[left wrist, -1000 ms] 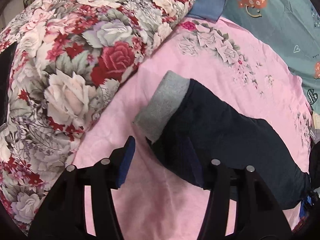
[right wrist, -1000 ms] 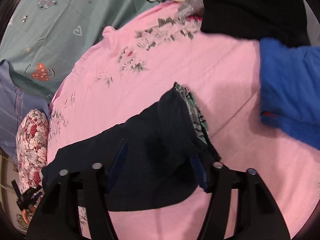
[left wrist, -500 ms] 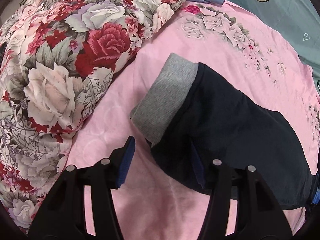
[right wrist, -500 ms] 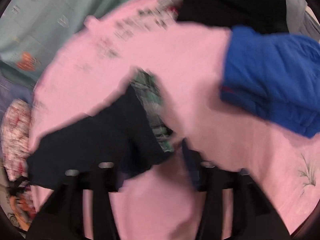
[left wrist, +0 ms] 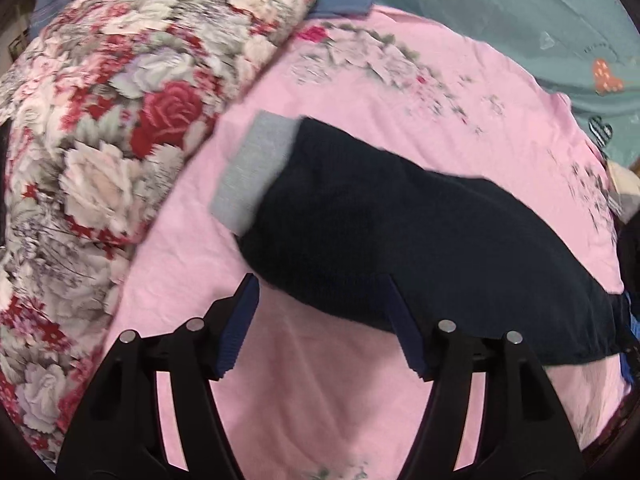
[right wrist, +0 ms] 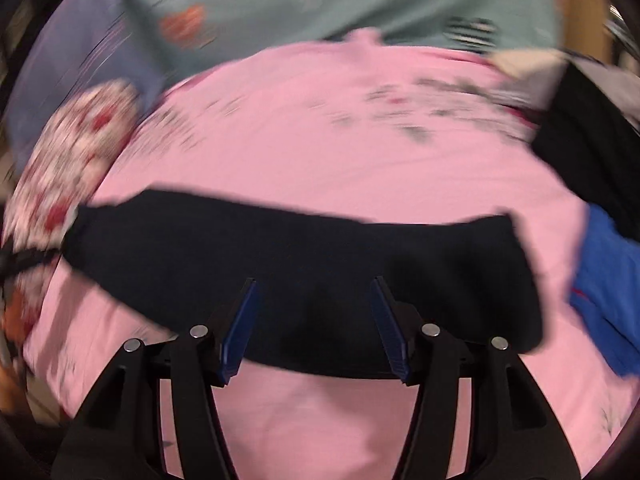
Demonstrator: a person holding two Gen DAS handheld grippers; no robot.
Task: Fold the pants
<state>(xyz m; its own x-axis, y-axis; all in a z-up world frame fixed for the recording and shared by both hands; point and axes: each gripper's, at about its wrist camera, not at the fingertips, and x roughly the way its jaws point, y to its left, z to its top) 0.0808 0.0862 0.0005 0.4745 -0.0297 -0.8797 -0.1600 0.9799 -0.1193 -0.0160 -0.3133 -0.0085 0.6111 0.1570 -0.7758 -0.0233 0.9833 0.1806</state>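
Dark navy pants [left wrist: 400, 236] lie flat on a pink bedsheet [left wrist: 320, 400], folded lengthwise, with a grey cuff [left wrist: 256, 172] at the left end. My left gripper [left wrist: 320, 292] is open and empty, hovering at the near edge of the pants by the cuff end. In the blurred right wrist view the pants [right wrist: 320, 264] stretch left to right. My right gripper [right wrist: 312, 292] is open and empty over the near edge at the middle of the pants.
A rolled floral quilt [left wrist: 120, 120] lies left of the pants. A teal patterned blanket [left wrist: 520, 20] is at the back. A blue garment [right wrist: 608, 292] and a black garment [right wrist: 592, 140] lie at the right of the sheet.
My right gripper has swung fast from the waistband end to face the middle of the pants; its view is blurred. My left gripper has drawn back a little from the cuff end.
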